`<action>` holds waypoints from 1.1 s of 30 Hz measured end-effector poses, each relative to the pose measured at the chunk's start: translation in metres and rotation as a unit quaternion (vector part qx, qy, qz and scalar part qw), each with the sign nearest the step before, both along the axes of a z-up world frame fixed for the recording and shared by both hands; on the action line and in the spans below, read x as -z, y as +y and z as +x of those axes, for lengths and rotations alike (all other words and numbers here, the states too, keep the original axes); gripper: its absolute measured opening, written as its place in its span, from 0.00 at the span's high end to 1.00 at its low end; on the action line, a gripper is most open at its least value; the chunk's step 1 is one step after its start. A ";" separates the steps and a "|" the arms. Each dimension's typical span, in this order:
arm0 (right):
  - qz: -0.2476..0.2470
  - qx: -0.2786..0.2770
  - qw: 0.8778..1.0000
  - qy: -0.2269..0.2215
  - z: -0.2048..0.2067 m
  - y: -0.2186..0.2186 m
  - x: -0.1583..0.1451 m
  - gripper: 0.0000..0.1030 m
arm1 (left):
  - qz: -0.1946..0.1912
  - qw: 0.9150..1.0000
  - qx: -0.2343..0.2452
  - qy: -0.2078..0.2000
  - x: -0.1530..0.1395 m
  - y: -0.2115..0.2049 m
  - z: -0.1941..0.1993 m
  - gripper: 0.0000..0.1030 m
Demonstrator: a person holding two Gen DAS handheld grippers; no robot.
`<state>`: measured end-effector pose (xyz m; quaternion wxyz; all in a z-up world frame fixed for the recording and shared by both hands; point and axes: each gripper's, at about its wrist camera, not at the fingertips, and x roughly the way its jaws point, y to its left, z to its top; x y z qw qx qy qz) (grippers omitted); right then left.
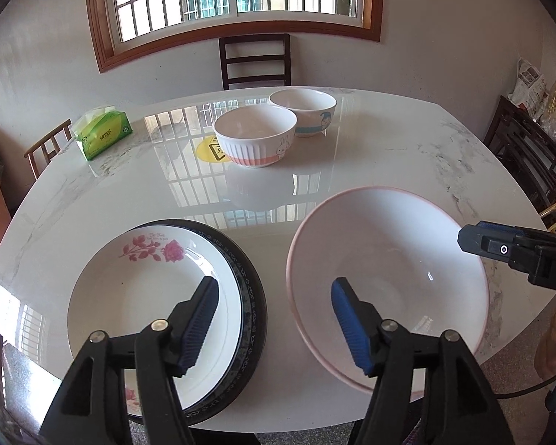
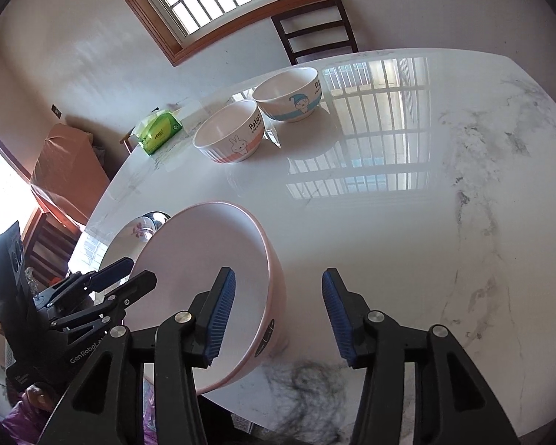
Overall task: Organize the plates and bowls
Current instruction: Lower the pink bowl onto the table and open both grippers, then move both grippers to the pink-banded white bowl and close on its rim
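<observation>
A large white bowl with a pink rim (image 1: 389,278) stands near the table's front edge. To its left a white plate with red roses (image 1: 148,296) lies on a dark patterned plate (image 1: 254,296). My left gripper (image 1: 276,319) is open above them, one pad over the rose plate and the other over the bowl's left side, touching neither. My right gripper (image 2: 278,307) is open too. The big bowl's (image 2: 204,278) right wall stands between its pads without contact. Further back sit a rabbit bowl (image 1: 255,141) and a blue-banded bowl (image 1: 307,111).
A green tissue pack (image 1: 102,133) lies at the table's far left. A dark chair (image 1: 255,61) stands behind the table under the window. The glossy marble table (image 2: 407,222) stretches to the right of the big bowl. Dark furniture (image 1: 530,155) lines the right wall.
</observation>
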<state>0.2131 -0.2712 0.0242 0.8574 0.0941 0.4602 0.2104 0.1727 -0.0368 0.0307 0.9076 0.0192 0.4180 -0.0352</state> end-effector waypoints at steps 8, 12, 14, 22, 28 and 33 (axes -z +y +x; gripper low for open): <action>-0.082 0.042 0.993 -0.076 -0.016 -0.002 -0.027 0.02 | 0.022 0.994 0.032 -0.107 -0.023 -0.005 -0.032 0.36; -0.077 0.050 0.991 -0.097 -0.021 -0.007 -0.052 0.00 | -0.050 0.987 0.031 -0.148 -0.039 0.015 -0.037 0.36; -0.030 0.023 0.990 -0.138 -0.029 -0.012 -0.064 0.00 | -0.083 0.985 0.022 -0.149 -0.047 0.027 -0.035 0.36; -0.038 -0.009 0.991 -0.129 -0.017 -0.009 -0.064 0.06 | -0.041 0.994 0.031 -0.098 -0.063 0.040 -0.015 0.36; -0.016 -0.005 0.994 -0.109 0.006 -0.013 -0.082 0.14 | -0.070 0.996 0.024 -0.054 -0.070 0.055 0.013 0.36; -0.010 -0.027 0.995 -0.093 0.034 -0.004 -0.089 0.36 | -0.114 0.993 0.007 -0.032 -0.072 0.074 0.049 0.36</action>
